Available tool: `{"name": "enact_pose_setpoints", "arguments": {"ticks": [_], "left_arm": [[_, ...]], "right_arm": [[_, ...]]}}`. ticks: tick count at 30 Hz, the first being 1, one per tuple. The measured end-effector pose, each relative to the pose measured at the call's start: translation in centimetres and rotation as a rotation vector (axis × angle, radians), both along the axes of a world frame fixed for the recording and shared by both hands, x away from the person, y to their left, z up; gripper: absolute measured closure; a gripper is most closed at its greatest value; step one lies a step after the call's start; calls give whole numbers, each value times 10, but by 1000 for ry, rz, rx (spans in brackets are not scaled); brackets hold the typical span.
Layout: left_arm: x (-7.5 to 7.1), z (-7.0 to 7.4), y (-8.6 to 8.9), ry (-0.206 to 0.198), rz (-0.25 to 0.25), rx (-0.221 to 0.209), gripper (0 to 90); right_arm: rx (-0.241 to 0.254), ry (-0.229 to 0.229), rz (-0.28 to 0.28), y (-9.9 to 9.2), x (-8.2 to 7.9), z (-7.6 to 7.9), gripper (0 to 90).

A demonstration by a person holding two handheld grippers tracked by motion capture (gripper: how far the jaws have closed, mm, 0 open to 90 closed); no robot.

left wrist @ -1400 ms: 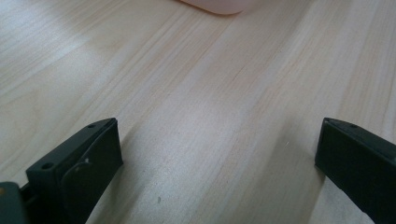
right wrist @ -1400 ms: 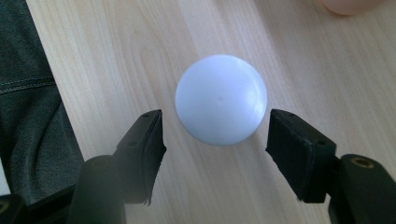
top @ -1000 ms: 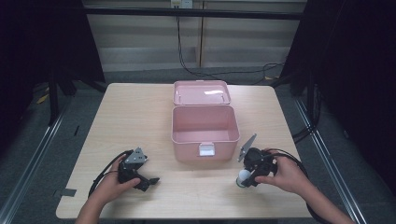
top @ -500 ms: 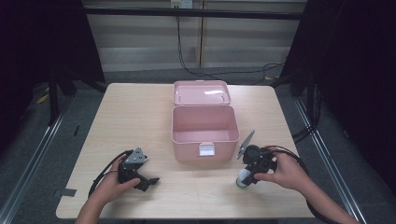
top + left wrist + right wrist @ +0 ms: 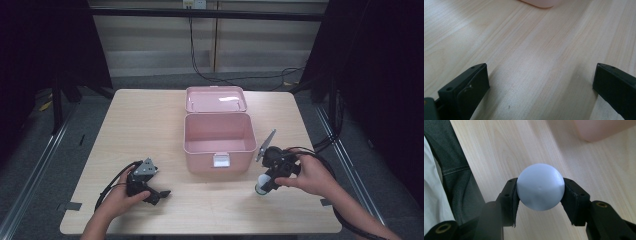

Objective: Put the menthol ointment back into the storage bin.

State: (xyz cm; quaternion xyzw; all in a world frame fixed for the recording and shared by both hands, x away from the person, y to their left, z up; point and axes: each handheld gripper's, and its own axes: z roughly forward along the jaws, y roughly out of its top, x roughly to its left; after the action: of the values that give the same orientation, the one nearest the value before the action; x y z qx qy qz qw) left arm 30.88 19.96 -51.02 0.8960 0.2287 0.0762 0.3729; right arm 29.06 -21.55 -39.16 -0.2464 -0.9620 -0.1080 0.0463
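right gripper view shows the right gripper (image 5: 540, 192) pinching a pale ball (image 5: 540, 187); left gripper (image 5: 540, 85) spread.

Materials and surface finish at the table

The table (image 5: 150, 125) has a pale wood-grain top, smooth, with a low satin sheen and fine straight grain lines. The box (image 5: 220, 137) and its lid (image 5: 216, 99) look like pink moulded plastic, smooth, the lid slightly glossy under the light. The ball (image 5: 540, 186) is pale blue-white, smooth and matt, apparently plastic, with a tiny moulding mark. The right gripper (image 5: 540, 202) has matt black jaws with a faintly rough pad facing; the left gripper (image 5: 539, 87) shows the same matt black plastic. The sleeve (image 5: 456, 170) is dark grey stitched cloth
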Motion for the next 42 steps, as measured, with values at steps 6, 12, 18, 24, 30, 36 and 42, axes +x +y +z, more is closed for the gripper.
{"name": "enact_pose_setpoints", "arguments": {"ticks": [6, 12, 18, 24, 30, 36, 42], "left_arm": [[0, 0, 0, 0, 0, 0, 0], [0, 0, 0, 0, 0, 0, 0], [0, 0, 0, 0, 0, 0, 0], [0, 0, 0, 0, 0, 0, 0], [0, 0, 0, -3, 2, -2, 0], [0, 0, 0, -3, 2, -2, 0], [0, 0, 0, -2, 1, -2, 0]], "right_arm": [[-16, -1, -10, -2, 4, 14, 502], [-24, -4, -17, -3, 8, 25, 502], [-29, -24, -21, -5, 14, 39, 502], [-35, -37, -39, -3, 19, 55, 502], [-37, -48, -41, 1, 24, 67, 502], [-42, -59, -32, 7, 30, 77, 502], [-37, -61, -48, 10, 36, 85, 502]]}}
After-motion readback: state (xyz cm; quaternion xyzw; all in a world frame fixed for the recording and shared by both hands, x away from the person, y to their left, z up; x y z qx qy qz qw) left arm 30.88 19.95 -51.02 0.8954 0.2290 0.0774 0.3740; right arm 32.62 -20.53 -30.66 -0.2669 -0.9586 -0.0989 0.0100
